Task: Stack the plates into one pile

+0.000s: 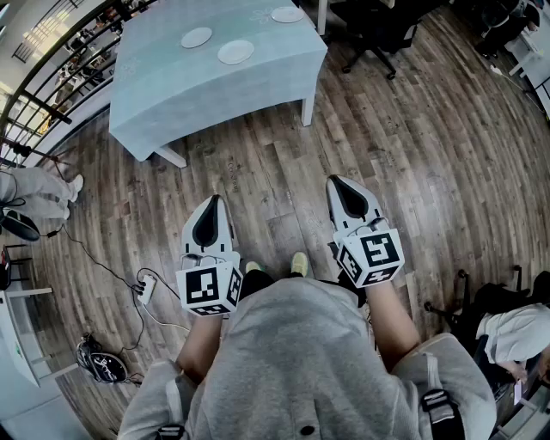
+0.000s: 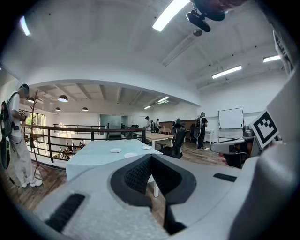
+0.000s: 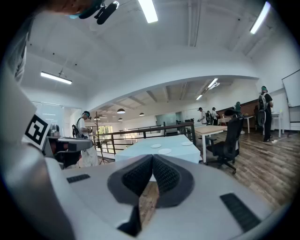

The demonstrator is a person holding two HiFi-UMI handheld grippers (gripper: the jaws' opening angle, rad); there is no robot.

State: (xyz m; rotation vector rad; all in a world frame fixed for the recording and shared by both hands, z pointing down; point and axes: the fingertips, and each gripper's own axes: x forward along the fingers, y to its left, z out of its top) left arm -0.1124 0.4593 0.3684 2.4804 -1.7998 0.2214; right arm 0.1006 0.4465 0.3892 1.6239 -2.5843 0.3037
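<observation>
Three white plates lie apart on a table covered in pale blue cloth point(image 1: 172, 94): one at the left point(image 1: 196, 37), one beside it point(image 1: 235, 51), one at the far right corner point(image 1: 287, 15). The same plates show small and distant in the left gripper view point(image 2: 131, 154) and the right gripper view point(image 3: 164, 151). My left gripper point(image 1: 213, 200) and right gripper point(image 1: 335, 181) hover side by side over the wooden floor, well short of the table. Both point toward it, shut, with nothing between the pads point(image 2: 138, 176) point(image 3: 166, 176).
A black office chair point(image 1: 378, 30) stands right of the table. A metal railing point(image 1: 51, 94) runs along the left, with a person in white point(image 1: 34, 193) near it. A power strip with cable point(image 1: 146, 288) lies on the floor at my left. Another person sits at the right point(image 1: 516, 331).
</observation>
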